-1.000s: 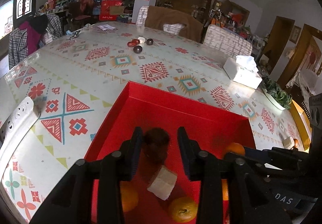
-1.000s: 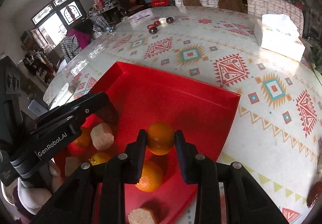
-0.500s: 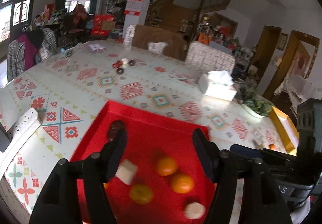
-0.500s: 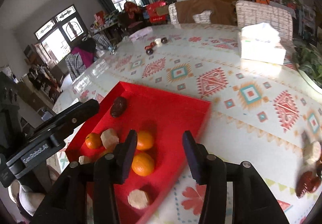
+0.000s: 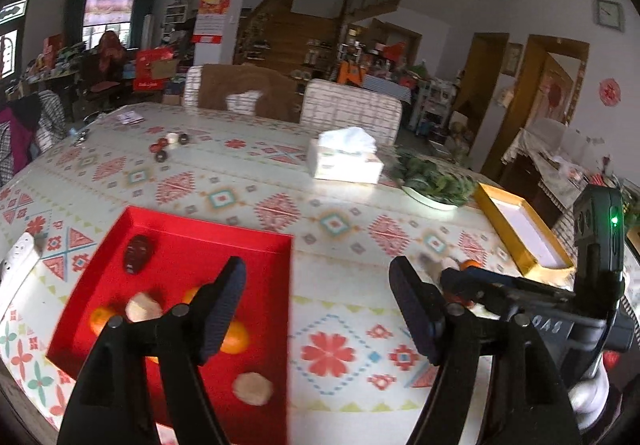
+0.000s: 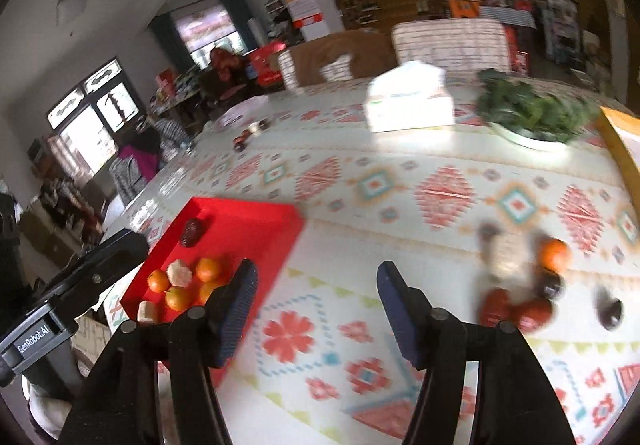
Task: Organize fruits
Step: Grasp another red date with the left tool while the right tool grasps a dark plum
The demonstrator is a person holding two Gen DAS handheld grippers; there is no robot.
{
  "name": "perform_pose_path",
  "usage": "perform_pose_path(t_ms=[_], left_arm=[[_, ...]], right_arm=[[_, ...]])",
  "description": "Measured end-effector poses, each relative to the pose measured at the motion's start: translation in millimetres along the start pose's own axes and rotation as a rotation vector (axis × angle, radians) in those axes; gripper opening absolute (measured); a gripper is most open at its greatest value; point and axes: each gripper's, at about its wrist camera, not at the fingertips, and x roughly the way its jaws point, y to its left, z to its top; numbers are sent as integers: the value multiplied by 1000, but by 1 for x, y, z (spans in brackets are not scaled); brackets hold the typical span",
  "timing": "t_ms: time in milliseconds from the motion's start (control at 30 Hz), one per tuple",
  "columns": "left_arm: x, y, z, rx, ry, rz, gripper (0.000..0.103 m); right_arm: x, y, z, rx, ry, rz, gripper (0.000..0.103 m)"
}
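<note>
Patterned tablecloth [image 5: 340, 181] carries your red tray [image 6: 256, 219], holding four oranges [image 6: 208, 269], two pale chunks [image 6: 179, 272] and one dark date [image 6: 191, 232]. Your left gripper [image 5: 318, 305] and right gripper [image 6: 316, 311] tilt downward over bare cloth, jaws opening with nothing between them. Loose fruit [image 6: 554, 255] lies blurred to the right.

fruit [image 6: 182, 285] in tray [image 6: 256, 229] — left, loose fruit [image 6: 554, 255] right

Cluttered grey-walled room, bright windows [image 6: 96, 113], wooden doors [image 5: 486, 93], covered chairs [image 5: 352, 111] behind the patterned table [image 5: 248, 173].
</note>
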Motion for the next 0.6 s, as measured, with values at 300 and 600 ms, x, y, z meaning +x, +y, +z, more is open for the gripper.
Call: perform_pose_path(t_ms=[300,600], left_arm=[[23,-46,-14,43,58,-46,74],[67,-87,-32,81,170,-114,74]], right_arm=[[-77,-116,-19,146,-72,-175,83],[-99,-199,-37,287,-39,-301,83]])
